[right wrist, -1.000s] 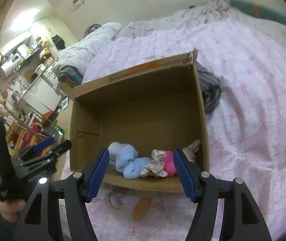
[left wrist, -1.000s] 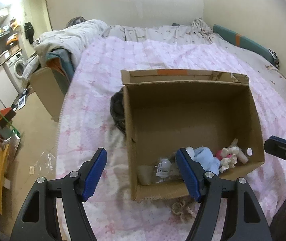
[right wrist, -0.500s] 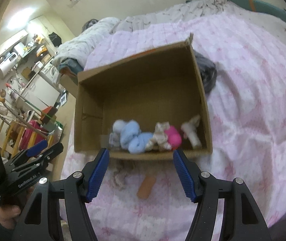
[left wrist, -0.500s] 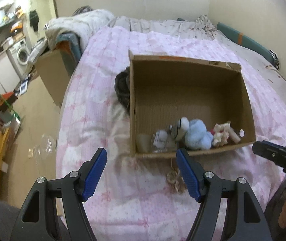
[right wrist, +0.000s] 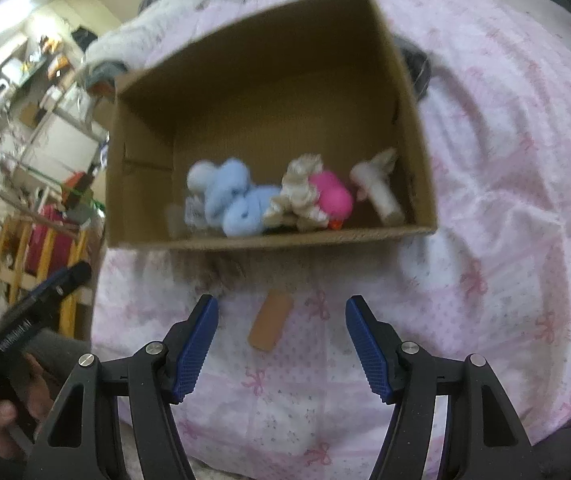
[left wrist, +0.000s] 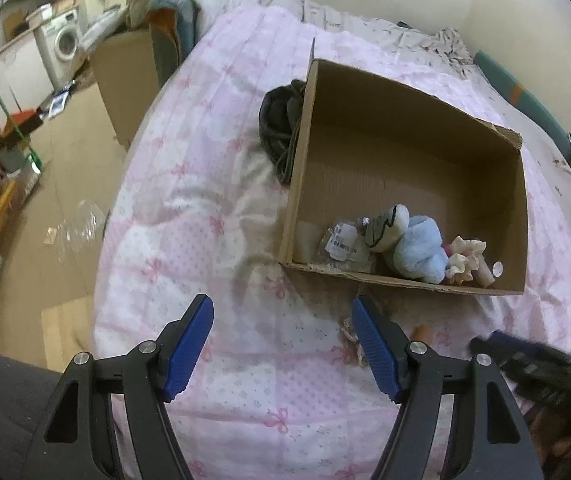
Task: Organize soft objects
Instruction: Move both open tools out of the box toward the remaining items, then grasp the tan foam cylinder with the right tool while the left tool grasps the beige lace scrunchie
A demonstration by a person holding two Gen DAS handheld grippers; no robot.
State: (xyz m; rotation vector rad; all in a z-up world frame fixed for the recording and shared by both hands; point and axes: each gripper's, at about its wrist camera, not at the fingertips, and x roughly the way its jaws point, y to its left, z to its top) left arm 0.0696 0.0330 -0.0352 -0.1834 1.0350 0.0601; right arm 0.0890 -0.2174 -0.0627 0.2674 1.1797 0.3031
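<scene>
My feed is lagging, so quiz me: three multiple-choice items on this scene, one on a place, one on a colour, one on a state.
1. Where does the tan oblong piece lie?
A. in the box
B. on the bedspread, in front of the box
C. on the floor

2. What colour is the biggest plush in the cardboard box?
A. light blue
B. green
C. red

3. How is the right hand-held gripper?
A. shut on the tan piece
B. open, empty
C. shut on plush

Key: B, it rests on pink quilt outside the near wall; A, the blue plush; B, pads apart, nothing touched.
</scene>
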